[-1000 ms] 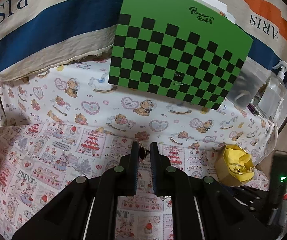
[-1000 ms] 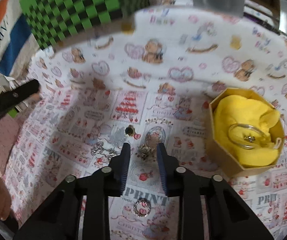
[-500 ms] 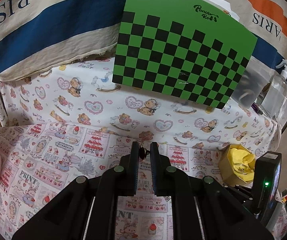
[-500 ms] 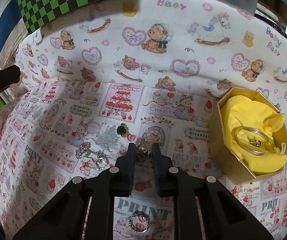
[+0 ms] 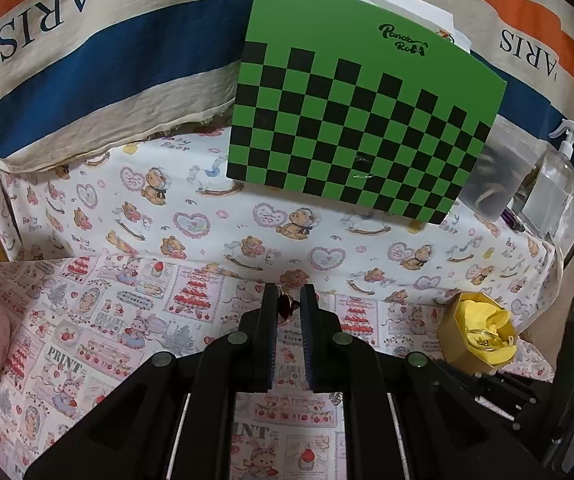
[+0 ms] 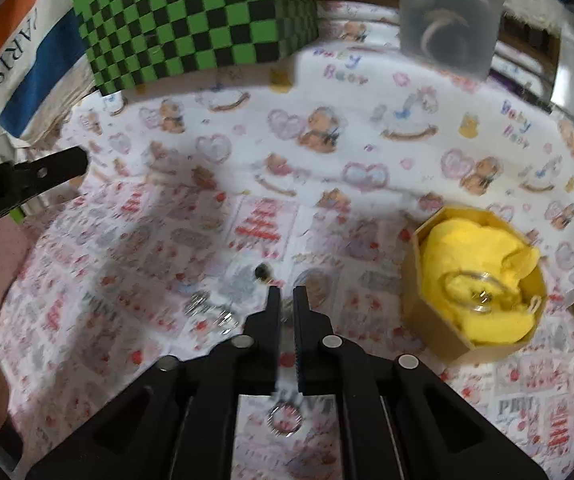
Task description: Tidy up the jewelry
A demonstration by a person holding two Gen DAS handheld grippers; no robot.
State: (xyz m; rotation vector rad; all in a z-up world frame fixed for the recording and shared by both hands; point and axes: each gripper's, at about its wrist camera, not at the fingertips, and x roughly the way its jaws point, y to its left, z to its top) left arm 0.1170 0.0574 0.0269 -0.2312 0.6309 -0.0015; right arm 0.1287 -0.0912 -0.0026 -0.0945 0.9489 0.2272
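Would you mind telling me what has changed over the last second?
The right gripper has closed its jaws on the small silver piece it straddled on the cloth. The left gripper still pinches the dark-stoned ring; the gold box is unmoved.

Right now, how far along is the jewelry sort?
Done: a bangle lies in the yellow-lined box. In hand: left claw grips a dark-stoned ring; right claw has just closed, contents blurred. Left: dark earring, silver pieces, ring on the cloth.
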